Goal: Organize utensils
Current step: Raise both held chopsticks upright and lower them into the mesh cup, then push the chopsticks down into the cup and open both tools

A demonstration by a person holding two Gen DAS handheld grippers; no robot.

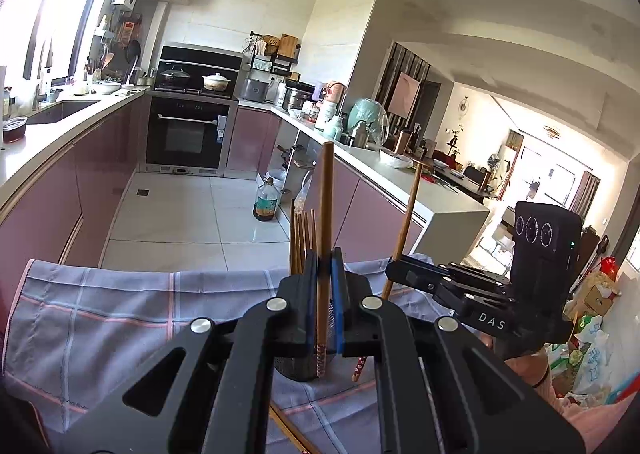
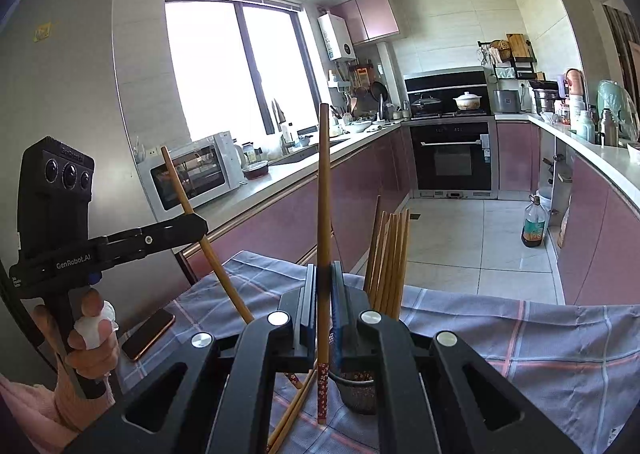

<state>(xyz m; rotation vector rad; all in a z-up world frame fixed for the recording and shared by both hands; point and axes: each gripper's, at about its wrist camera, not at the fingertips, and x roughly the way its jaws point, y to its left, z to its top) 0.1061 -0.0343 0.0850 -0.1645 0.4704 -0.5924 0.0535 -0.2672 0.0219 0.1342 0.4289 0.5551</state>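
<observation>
On the desk, over a grey-blue checked cloth [image 2: 540, 338] w/ pink and white lines, both grippers carry one chopstick each. Left gripper [image 1: 325, 294]: matte black linkage arms w/ round silver pivots, blue pads, fingers [image 1: 339, 302] clamped tight on a smooth brown wooden chopstick [image 1: 326, 206]. Its long axis is near vertical, plain butt up, floral-patterned tip down, just above the mesh holder [image 1: 298, 368]. Right gripper [image 2: 323, 306] is the same build, fingers [image 2: 308, 306] shut on a second chopstick [image 2: 323, 182], also near upright w/ red floral tip lowest, beside the holder's rim. From the right cam, the left one's stick leans, top tilted to the left. Holder: small dark round cup of perforated metal mesh, standing on the cloth; inside, a bunch of approx. six matching wooden chopsticks [image 2: 390, 258] stands upright, butts up, fanned slightly. More loose chopsticks [image 2: 294, 418] lie flat on the cloth near its base. A phone [image 2: 149, 334] w/ glossy dark screen and coppery edge lies at the cloth's left edge.
</observation>
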